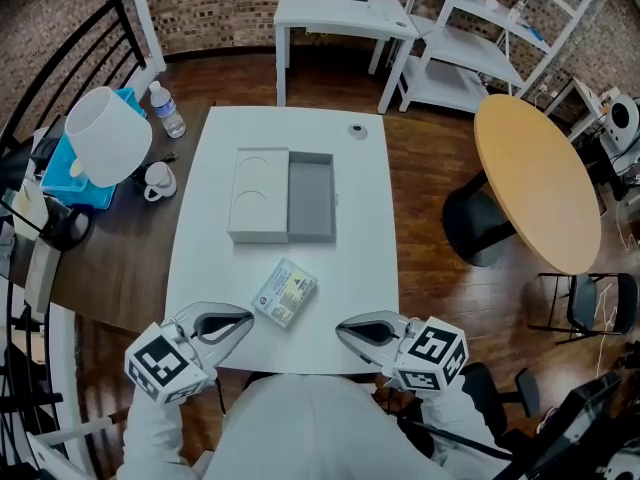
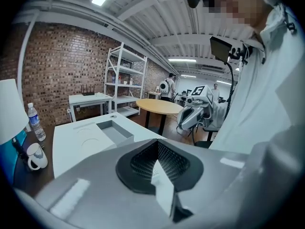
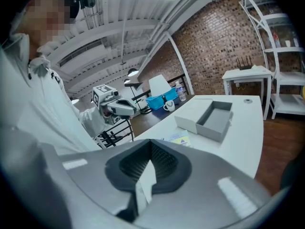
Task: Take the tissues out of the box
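An open grey box [image 1: 311, 196] lies on the white table [image 1: 370, 268], with its pale lid [image 1: 259, 194] flat against its left side; the box looks empty inside. A small tissue pack [image 1: 285, 293] lies on the table nearer to me, between the box and the grippers. My left gripper [image 1: 240, 320] hovers at the table's front edge, left of the pack, shut and empty. My right gripper [image 1: 345, 330] is to the pack's right, also shut and empty. The right gripper view shows the pack [image 3: 177, 139] and the box [image 3: 213, 118] ahead.
A small round object [image 1: 358, 131] sits near the table's far edge. On the dark desk to the left are a white lamp [image 1: 108, 136], a water bottle [image 1: 168, 109], a mug [image 1: 158, 180] and a blue tray [image 1: 75, 168]. A round wooden table [image 1: 540, 178] stands to the right.
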`<state>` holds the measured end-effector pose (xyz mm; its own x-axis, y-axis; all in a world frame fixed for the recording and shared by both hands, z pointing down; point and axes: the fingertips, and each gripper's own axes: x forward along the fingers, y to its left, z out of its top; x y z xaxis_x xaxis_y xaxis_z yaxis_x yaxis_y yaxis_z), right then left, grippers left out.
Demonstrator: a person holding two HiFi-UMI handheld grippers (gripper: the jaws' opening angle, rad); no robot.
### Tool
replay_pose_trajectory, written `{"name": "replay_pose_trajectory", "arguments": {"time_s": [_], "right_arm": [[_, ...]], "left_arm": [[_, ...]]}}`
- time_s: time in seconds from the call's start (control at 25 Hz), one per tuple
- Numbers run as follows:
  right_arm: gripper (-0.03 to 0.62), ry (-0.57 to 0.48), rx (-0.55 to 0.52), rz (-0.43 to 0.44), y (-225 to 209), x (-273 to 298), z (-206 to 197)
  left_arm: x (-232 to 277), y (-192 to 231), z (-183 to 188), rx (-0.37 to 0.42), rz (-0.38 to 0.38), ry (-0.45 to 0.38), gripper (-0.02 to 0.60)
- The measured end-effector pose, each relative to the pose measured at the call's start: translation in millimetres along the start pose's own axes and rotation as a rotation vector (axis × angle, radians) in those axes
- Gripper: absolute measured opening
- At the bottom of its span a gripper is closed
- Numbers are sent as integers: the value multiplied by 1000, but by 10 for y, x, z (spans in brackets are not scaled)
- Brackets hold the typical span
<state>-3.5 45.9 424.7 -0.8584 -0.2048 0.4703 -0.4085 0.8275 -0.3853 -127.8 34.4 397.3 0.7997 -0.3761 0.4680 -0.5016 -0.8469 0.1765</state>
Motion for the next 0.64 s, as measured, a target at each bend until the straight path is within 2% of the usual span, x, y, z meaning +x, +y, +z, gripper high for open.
{"name": "replay_pose_trajectory", "arguments": {"time_s": [0.16, 0.64], "right_arm": [[3, 12, 8, -16, -49, 0, -51], [3, 23, 14, -23, -87, 4, -63]], "left_arm": [[-26, 73, -67, 9, 18, 26, 14], [-9, 97, -105, -7, 16, 32, 14]]}}
